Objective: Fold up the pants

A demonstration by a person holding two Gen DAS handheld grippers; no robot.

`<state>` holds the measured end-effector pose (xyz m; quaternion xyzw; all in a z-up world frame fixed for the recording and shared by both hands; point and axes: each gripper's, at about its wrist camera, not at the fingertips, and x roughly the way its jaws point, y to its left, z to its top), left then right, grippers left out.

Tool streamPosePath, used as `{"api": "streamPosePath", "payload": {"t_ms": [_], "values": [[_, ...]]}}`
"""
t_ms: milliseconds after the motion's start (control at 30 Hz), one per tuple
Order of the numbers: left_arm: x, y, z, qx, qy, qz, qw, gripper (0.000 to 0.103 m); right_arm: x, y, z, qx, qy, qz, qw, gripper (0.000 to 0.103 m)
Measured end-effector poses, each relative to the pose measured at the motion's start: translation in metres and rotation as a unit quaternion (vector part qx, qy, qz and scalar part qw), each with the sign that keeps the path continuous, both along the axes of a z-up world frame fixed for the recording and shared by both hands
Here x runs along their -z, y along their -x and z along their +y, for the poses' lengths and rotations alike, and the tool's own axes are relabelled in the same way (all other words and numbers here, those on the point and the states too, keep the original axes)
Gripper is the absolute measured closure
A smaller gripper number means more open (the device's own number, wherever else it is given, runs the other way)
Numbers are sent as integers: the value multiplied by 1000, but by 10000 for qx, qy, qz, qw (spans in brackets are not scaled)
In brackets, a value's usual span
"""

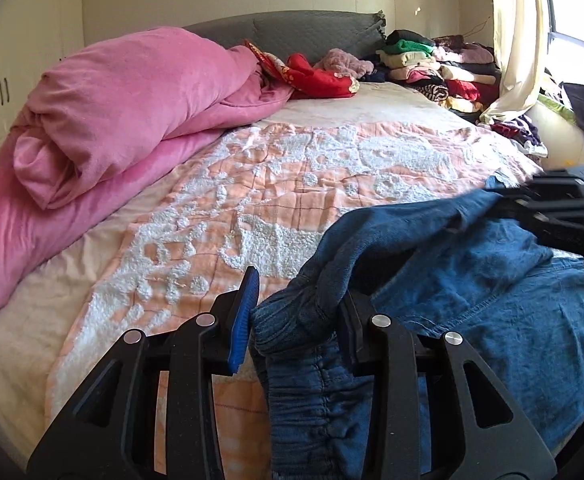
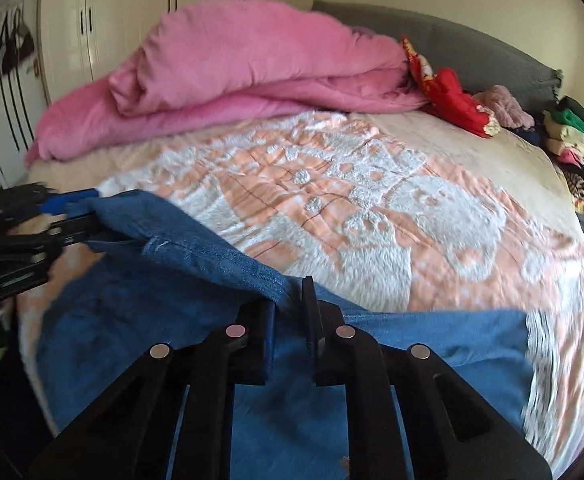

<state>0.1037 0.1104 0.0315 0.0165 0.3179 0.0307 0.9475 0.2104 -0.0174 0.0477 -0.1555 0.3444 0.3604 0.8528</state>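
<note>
Blue denim pants [image 1: 472, 300] with an elastic waistband lie at the near edge of the bed, partly lifted. In the left wrist view my left gripper [image 1: 298, 312] is shut on a bunched fold of the waistband, which fills the gap between its blue pads. My right gripper [image 1: 552, 200] shows at the right edge of that view, holding another part of the pants. In the right wrist view the right gripper [image 2: 289, 312] is shut on a ridge of the pants [image 2: 151, 320]. The left gripper [image 2: 51, 216] is blurred at the far left, gripping the fabric's other end.
A peach and white patterned blanket [image 1: 292, 184] covers the bed. A rolled pink duvet [image 1: 131, 112] lies along the left side. Red cloth [image 1: 316, 76] and a stack of folded clothes [image 1: 436, 68] sit by the grey headboard [image 1: 292, 32]. A curtain [image 1: 516, 40] hangs on the right.
</note>
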Motion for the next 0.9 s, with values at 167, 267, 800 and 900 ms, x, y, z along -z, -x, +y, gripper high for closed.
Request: {"api": "streamPosePath", "payload": {"t_ms": [167, 267, 800, 900], "values": [[-9, 20, -3, 261, 119, -148, 9995, 75, -12, 53, -27, 3, -371, 65, 9993, 94], [-14, 37, -5, 504, 319, -190, 9980, 75, -19, 86, -38, -127, -480, 186, 9986, 94], [21, 97, -10, 687, 139, 637, 9955, 69, 34, 194, -27, -695, -6, 770, 9946, 94], [33, 94, -5, 498, 171, 976, 9938, 65, 46, 195, -23, -657, 104, 861, 9941, 94]]}}
